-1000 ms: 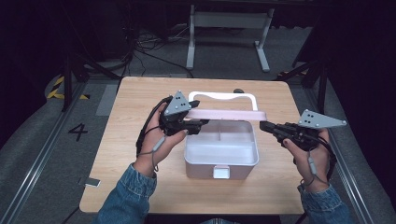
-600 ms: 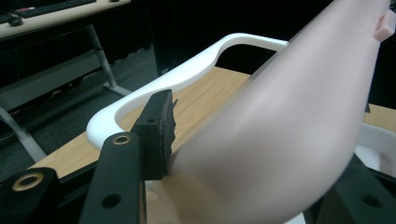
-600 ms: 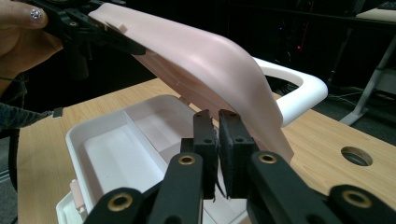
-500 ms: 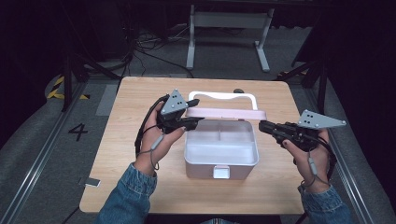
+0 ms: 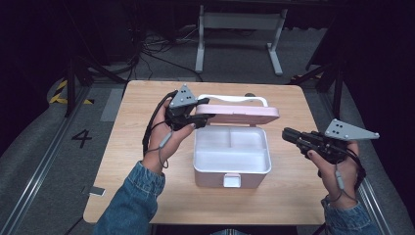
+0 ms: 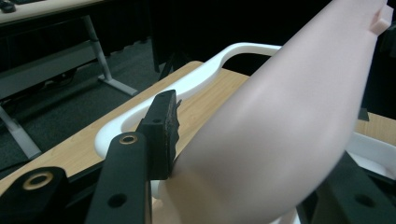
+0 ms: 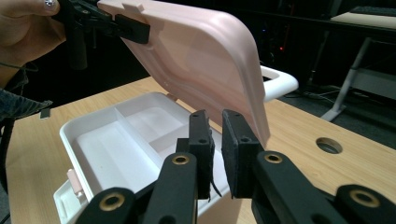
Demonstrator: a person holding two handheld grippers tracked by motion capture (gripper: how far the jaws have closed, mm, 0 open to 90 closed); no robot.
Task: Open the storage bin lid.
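High view showed one white storage box [image 5: 232, 169] mid-table, its three compartments bare. The left gripper [image 5: 204, 116] clamped the left end of the box's single pink lid [image 5: 240, 113], holding it raised above the box. The right gripper [image 5: 286, 133] hovered just right of the box, jaws nearly closed on nothing.

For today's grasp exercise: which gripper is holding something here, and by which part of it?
The left gripper grips the pink plastic box lid at its raised front edge, near one corner. The right gripper holds nothing, its jaws nearly closed.
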